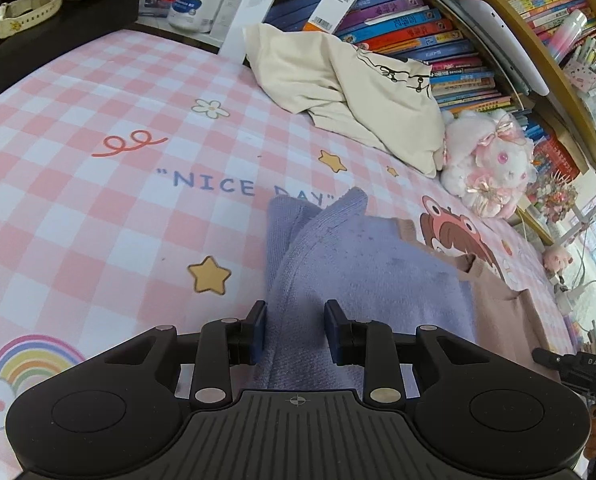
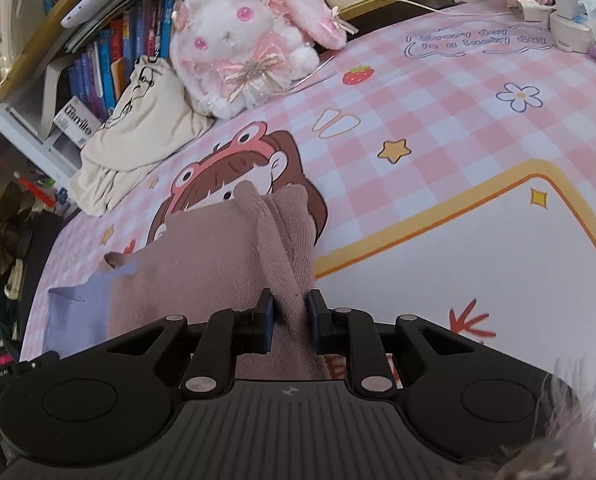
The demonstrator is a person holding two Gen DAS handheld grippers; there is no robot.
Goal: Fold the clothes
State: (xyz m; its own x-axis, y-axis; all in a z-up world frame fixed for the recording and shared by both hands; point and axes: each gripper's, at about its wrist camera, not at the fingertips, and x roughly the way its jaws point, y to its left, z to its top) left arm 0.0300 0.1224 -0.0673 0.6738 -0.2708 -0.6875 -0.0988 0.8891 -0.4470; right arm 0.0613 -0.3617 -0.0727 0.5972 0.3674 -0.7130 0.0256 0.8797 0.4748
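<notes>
Between the right gripper's (image 2: 291, 316) narrow-set jaws, a rope-like twist of mauve knit (image 2: 218, 256) is pinched tight. Left gripper (image 1: 296, 330) stands partly open, nubby lavender cloth (image 1: 358, 264) bunched between its pads; grip unclear. Beyond both: glossy pink-checked printed mat (image 1: 98, 208); farther, rumpled cream cloth (image 1: 358, 92), fluffy plush rabbit (image 2: 238, 48).

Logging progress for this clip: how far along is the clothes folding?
Mid-fold. The two-tone garment is doubled over on the pink checked mat. The left claw has its lavender part between its pads; the right claw pinches the mauve part. The cream garment by the books is still crumpled, untouched.
</notes>
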